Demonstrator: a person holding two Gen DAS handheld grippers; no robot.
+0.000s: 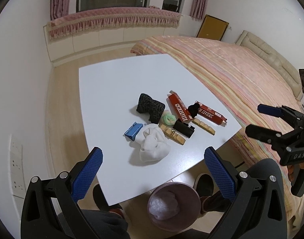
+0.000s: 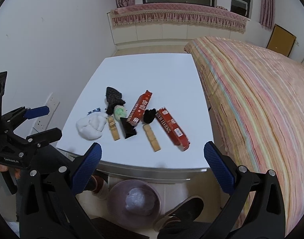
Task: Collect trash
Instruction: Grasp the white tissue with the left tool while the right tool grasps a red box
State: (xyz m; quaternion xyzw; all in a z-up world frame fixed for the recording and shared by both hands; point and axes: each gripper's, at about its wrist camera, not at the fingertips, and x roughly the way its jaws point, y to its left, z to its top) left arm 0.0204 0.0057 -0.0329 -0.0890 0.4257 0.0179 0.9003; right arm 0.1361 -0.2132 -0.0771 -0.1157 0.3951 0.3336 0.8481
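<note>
Your left gripper (image 1: 153, 171) hangs above the near edge of the white table (image 1: 116, 83), its blue pads spread wide and holding nothing. Your right gripper (image 2: 152, 159) is likewise apart and empty over the near edge. The trash lies bunched mid-table: a white wad (image 1: 153, 146) nearest you, a blue box (image 1: 133, 131) at its 10 o'clock, two red cartons (image 2: 139, 109) toward 1 o'clock, wooden strips (image 2: 151, 137) between. The bin (image 1: 173, 205) stands on the floor at 6 o'clock, with what looks like a crumpled bag inside.
</note>
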